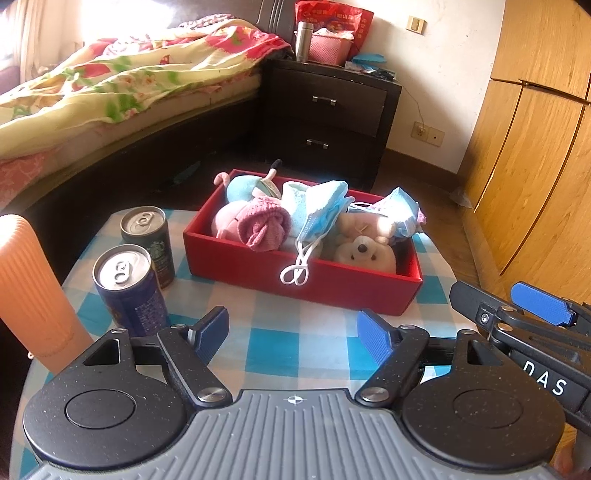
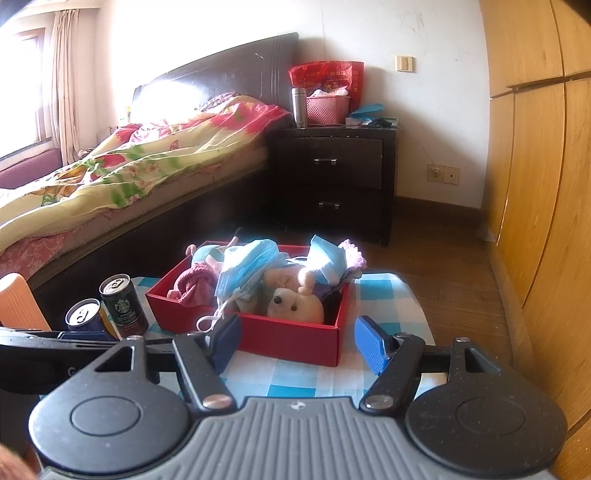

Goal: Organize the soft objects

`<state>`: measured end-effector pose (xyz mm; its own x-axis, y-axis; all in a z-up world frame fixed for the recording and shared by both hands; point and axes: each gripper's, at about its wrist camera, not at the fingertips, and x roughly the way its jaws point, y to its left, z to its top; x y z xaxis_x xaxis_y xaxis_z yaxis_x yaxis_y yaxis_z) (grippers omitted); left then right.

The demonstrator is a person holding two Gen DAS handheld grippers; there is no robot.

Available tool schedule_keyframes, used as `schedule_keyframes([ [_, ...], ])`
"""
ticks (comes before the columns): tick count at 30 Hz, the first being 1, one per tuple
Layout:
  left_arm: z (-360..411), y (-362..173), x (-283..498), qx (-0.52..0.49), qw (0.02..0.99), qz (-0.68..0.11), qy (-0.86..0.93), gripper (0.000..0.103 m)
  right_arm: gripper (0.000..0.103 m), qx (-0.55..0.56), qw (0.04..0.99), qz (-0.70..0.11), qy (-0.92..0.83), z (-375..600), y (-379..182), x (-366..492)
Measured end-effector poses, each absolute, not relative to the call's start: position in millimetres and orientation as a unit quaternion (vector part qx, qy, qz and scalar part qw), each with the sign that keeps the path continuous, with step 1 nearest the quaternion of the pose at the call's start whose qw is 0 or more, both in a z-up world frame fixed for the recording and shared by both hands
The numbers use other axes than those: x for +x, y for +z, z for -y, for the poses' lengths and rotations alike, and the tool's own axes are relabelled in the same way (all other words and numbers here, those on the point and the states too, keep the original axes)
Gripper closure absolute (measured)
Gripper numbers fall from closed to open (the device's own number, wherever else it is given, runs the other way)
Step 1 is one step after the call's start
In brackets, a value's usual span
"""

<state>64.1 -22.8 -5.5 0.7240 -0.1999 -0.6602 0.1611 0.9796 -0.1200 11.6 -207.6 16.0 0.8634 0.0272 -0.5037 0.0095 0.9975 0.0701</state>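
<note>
Red box [image 1: 303, 284]: centre frame, filled with plush toys, masks.
Left gripper [image 1: 293, 338]: released, empty.
Right gripper [image 2: 295, 345]: released, empty.

2 cans stand side by side on a blue-and-white checked cloth [image 1: 273, 347]: a dark green can [image 1: 149, 245] farther back and a blue can [image 1: 129, 288] nearer the camera. An orange ribbed cylinder [image 1: 29, 291] rises at the left edge, beside the blue can. Behind them runs a bed [image 2: 155, 162] under a floral quilt [image 1: 122, 74], with a dark headboard [image 2: 221, 74]. A dark nightstand [image 1: 328, 118] with 2 drawers carries a steel flask [image 1: 303, 40], a pink basket [image 1: 328, 46] and a red bag [image 1: 336, 18]. A wooden wardrobe [image 1: 535, 147] fills the right side.
</note>
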Motion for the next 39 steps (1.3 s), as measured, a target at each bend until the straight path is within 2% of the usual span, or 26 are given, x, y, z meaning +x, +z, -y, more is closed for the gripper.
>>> schedule_keyframes([
  [39,26.6,-1.0,59.7,-0.011,0.935,-0.345,-0.078,0.026,0.057,0.037,0.965,-0.261,0.002,208.4,15.4,13.3],
])
